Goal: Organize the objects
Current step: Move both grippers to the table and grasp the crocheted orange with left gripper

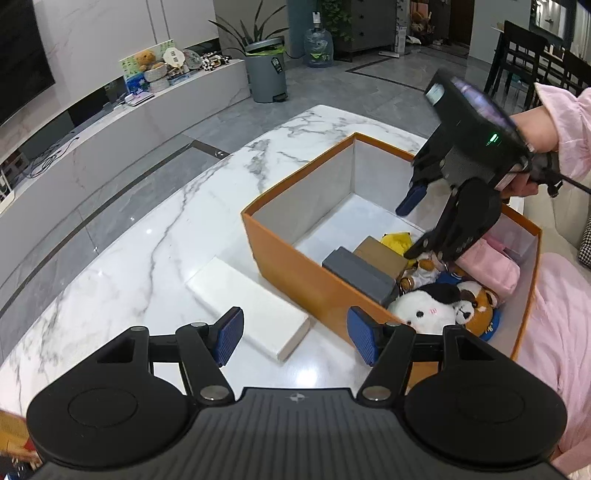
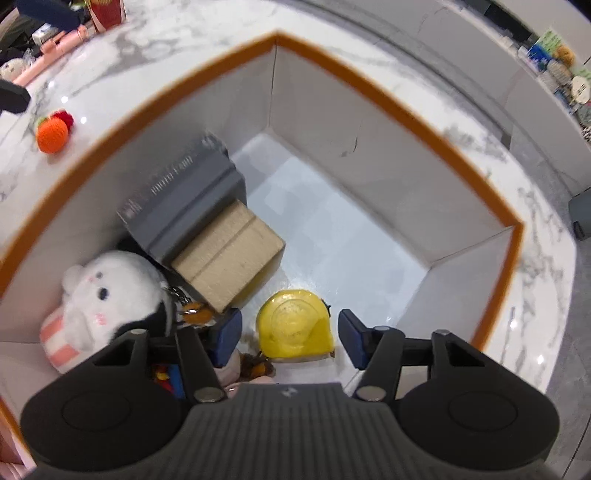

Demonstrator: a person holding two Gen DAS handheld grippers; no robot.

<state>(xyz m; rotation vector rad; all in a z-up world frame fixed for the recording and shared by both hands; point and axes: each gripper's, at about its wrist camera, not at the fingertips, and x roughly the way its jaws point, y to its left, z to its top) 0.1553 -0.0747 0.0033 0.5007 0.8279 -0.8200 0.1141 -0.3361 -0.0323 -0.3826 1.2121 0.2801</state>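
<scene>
An orange box (image 1: 295,266) with white inner walls (image 2: 369,122) stands on the marble table. Inside lie a grey box (image 1: 354,271) (image 2: 184,195), a brown cardboard box (image 1: 384,253) (image 2: 229,258), a yellow item (image 1: 397,240) (image 2: 295,328), a white plush (image 1: 421,308) (image 2: 107,291), a brown plush (image 1: 476,306) and a pink bundle (image 1: 487,266). My right gripper (image 2: 290,336) is open above the box, its fingers either side of the yellow item, apart from it. It shows in the left wrist view (image 1: 413,229). My left gripper (image 1: 295,338) is open and empty, above a white flat slab (image 1: 247,306).
An orange knitted ball (image 2: 51,136) with a red piece lies on the table outside the box. Pink and red items (image 2: 74,33) sit at the table's far corner. A grey bin (image 1: 266,70) and a low TV bench (image 1: 110,110) stand beyond the table.
</scene>
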